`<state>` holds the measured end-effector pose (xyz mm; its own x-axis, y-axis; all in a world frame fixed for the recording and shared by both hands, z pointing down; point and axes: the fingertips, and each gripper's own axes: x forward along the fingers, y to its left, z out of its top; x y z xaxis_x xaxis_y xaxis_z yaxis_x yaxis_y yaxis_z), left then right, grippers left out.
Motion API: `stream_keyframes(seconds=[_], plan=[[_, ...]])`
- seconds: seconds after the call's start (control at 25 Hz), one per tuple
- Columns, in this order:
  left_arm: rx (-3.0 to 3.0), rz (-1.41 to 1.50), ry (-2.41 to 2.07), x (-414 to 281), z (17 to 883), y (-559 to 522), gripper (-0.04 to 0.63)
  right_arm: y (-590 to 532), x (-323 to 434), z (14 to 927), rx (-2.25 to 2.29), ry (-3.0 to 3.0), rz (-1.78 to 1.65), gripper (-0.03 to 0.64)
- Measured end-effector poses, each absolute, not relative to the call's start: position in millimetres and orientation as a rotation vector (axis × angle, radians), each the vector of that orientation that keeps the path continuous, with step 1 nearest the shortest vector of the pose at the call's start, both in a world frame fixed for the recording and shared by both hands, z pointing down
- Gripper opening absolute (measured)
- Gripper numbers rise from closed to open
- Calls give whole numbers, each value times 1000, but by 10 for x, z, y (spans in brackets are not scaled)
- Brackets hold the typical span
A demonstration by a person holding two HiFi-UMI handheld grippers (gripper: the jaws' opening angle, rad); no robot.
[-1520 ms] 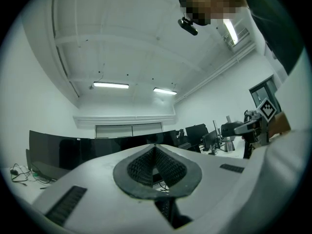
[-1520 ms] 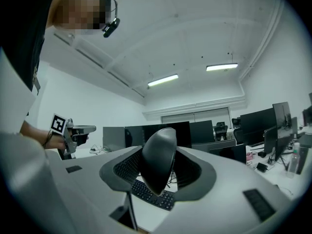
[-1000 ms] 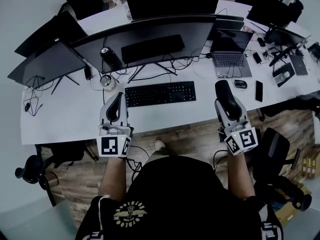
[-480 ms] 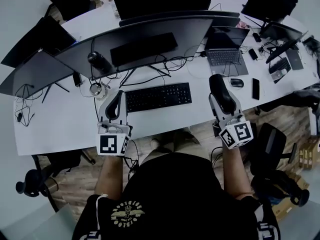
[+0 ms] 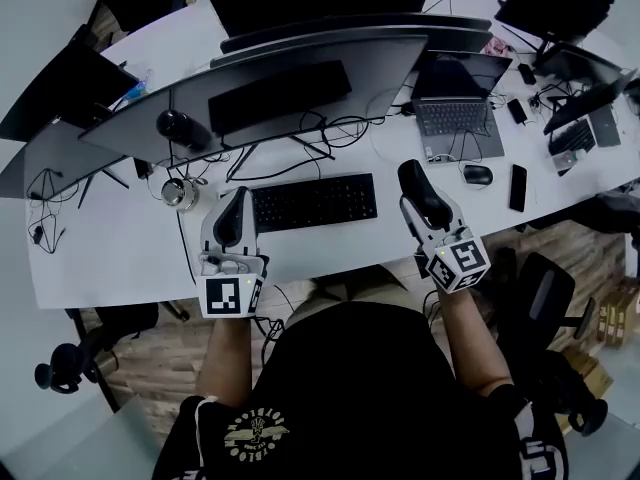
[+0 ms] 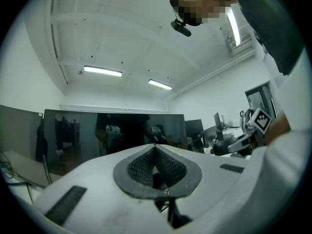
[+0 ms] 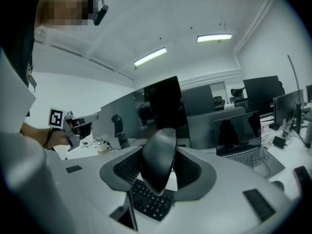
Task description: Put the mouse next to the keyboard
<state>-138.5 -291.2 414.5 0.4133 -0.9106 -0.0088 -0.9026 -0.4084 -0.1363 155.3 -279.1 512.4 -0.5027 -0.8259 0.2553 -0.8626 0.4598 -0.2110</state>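
Observation:
A black mouse [image 7: 158,161] stands on edge between the jaws of my right gripper [image 7: 159,172], which is shut on it. In the head view the right gripper [image 5: 418,186] holds the mouse [image 5: 424,197] above the white desk [image 5: 120,248], just right of the black keyboard [image 5: 313,202]. The keyboard [image 7: 148,199] shows below the jaws in the right gripper view. My left gripper [image 5: 233,218] hovers at the keyboard's left end. Its jaws [image 6: 155,150] meet at the tip with nothing between them.
A wide curved monitor [image 5: 280,83] stands behind the keyboard, with cables under it. To the right lie an open laptop [image 5: 455,113], a second mouse [image 5: 478,174] and a phone [image 5: 517,187]. A round metal object [image 5: 178,192] sits left of the keyboard. Office chairs stand by the desk.
My right gripper has carried the mouse leftward, closer to the keyboard's right end. The left gripper stays at the keyboard's left end. The head view has shifted slightly.

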Motion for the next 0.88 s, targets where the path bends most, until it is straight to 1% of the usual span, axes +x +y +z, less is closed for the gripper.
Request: stream_keyframes(seconds=[0.2, 0.52, 0.88], plan=[[-2572, -140, 1673, -1269, 4381, -3054, 2, -2943, 1572, 5550, 1426, -2562, 594, 189], [-2622, -193, 1677, -1132, 4612, -3092, 2, -3108, 1685, 6385, 1427, -2436, 878, 189], [-2619, -268, 1744, -1288, 4793, -2985, 2, -3104, 1644, 7234, 1424, -2237, 1169, 189]])
